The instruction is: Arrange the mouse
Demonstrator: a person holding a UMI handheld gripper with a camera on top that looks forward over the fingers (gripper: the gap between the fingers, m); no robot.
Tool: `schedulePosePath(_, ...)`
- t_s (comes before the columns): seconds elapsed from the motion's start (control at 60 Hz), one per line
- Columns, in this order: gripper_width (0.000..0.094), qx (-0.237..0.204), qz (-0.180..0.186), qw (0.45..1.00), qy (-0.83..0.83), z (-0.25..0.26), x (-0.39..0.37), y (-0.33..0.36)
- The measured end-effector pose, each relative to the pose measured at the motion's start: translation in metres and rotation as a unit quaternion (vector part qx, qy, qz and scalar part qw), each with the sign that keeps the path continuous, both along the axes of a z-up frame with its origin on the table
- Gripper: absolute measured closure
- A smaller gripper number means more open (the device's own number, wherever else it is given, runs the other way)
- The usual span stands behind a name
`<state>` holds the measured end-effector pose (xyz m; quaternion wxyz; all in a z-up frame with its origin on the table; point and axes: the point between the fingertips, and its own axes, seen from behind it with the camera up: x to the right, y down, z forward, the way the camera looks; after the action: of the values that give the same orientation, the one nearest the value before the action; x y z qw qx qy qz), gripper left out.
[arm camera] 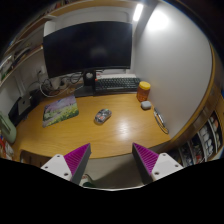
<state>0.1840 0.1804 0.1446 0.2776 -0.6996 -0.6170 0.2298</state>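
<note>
A small grey mouse (103, 116) lies on the wooden desk (120, 128), near its middle, in front of the keyboard (116, 85). My gripper (112, 158) hovers above the desk's front edge, well short of the mouse. Its two fingers with magenta pads (76, 156) stand wide apart with nothing between them.
A large dark monitor (88, 45) stands at the back behind the keyboard. A yellow container (144, 91) and a small grey object (146, 104) sit to the right. A colourful book (60, 111) lies to the left. A flat strip (161, 122) lies near the right edge. Shelves flank both sides.
</note>
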Motion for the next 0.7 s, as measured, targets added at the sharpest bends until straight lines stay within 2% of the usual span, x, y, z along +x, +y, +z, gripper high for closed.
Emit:
schedulePosePath(0.15, 0.0073, 0.015, 0.022, 1.0, 0.01, -0.014, -0.018, -0.009)
schedulePosePath(0.417, 0.0072, 0.004, 0.065, 0.997, 0.032, -0.041, -0.045, -0.042)
schedulePosePath(0.7, 0.0072, 0.015, 0.071, 0.994, 0.08, -0.071, -0.096, -0.044)
